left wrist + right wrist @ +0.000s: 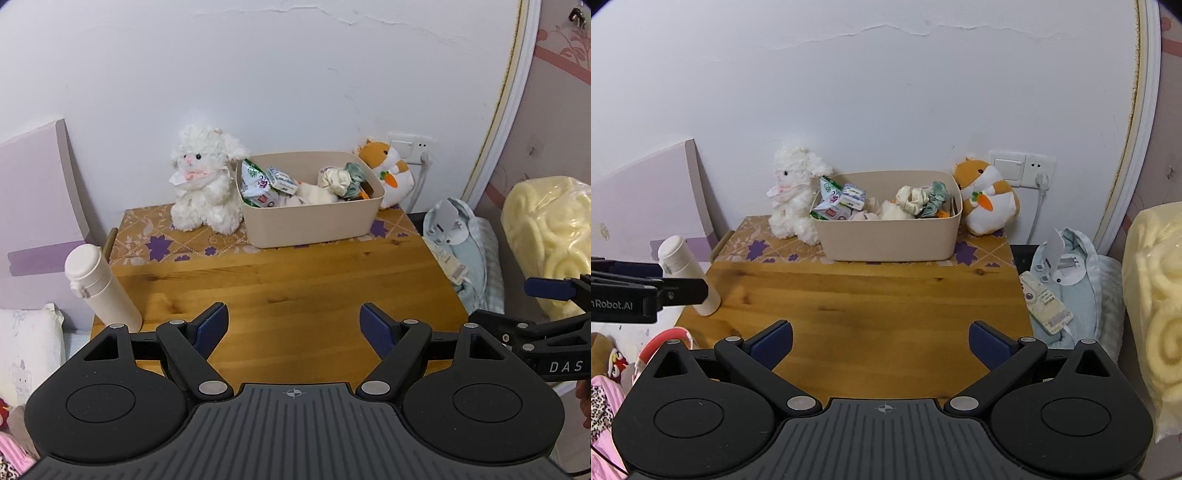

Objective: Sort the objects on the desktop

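With the small items gathered in the beige bin (310, 218) at the table's back edge, sorting looks done: both left gripper (294, 325) and right gripper (881, 341) gape empty well short of the bin, so the next move calls only for withdrawal.

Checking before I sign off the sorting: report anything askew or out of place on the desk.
Only the white bottle: it stands at the desk's front left corner, near the edge. The bin and both plush toys sit upright.
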The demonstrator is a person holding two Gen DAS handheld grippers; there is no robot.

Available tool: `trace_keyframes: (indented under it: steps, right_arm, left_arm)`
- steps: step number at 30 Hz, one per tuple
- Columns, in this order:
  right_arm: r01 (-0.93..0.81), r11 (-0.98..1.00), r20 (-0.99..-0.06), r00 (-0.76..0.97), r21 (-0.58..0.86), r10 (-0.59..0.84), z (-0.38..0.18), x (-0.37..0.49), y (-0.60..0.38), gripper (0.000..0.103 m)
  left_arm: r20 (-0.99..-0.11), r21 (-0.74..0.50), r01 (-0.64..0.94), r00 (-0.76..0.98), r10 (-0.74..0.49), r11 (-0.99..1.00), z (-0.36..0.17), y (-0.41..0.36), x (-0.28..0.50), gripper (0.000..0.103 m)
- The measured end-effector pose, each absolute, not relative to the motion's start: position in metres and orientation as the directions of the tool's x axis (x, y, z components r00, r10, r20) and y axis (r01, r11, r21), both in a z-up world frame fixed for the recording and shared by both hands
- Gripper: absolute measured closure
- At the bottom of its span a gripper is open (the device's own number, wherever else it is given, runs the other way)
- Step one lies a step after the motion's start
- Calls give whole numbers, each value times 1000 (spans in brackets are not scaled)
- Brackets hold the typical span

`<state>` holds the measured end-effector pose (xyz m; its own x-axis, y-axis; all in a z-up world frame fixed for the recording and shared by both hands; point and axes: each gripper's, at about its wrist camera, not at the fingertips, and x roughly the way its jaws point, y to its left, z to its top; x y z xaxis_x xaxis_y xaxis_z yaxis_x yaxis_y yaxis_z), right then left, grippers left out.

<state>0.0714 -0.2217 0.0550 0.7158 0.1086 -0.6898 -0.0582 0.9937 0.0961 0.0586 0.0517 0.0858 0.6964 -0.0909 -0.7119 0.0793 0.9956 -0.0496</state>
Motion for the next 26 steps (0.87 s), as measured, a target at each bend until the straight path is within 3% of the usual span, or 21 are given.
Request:
trace_keyframes:
  steps: [26]
  right_arm:
    - [-3, 988, -732, 671, 157, 119, 40, 23, -221, 0]
  left_arm:
    - [-739, -10, 43, 673, -36, 999, 86, 61, 14, 23]
